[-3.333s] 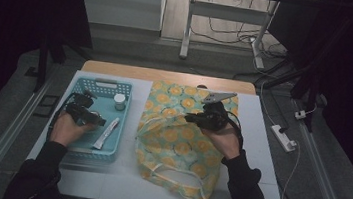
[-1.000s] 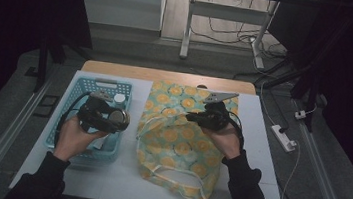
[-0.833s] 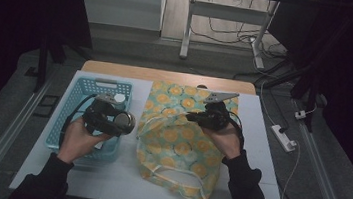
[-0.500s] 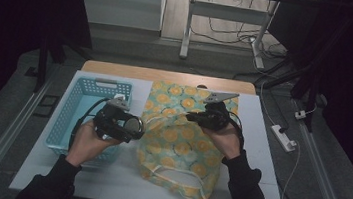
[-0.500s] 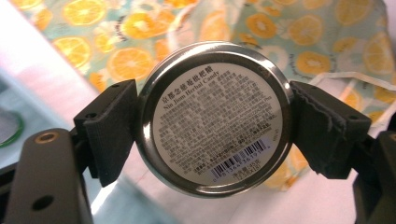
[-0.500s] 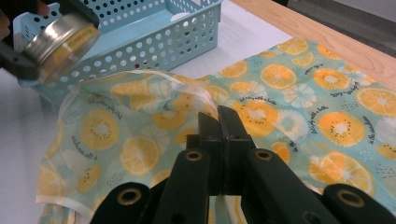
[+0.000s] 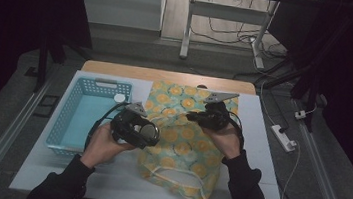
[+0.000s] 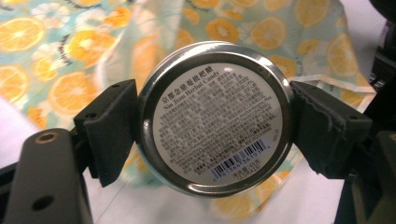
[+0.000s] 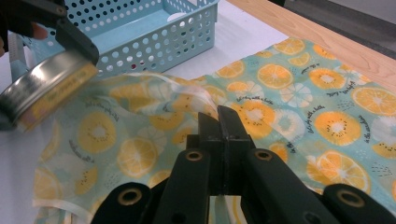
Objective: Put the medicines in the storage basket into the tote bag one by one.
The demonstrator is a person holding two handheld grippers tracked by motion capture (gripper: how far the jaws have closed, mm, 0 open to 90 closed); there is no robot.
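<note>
While the round tin point(image 8: 215, 119) hangs edge-on over the near-left part of the fruit-print bag point(image 7: 187, 146), it looks bound for the bag's mouth, which is being lifted open for it. Left hand-held gripper point(image 7: 144, 132) has its jaws spread wide around that tin, pads pressing on opposite sides of the rim, label facing the camera. Right hand-held gripper point(image 9: 219, 122) is clamped tight on a fold of the bag's edge, holding it up off the counter point(image 7: 105, 177). Over by the counter's left edge sits the blue basket point(image 7: 69, 117), just beside the bag.
</note>
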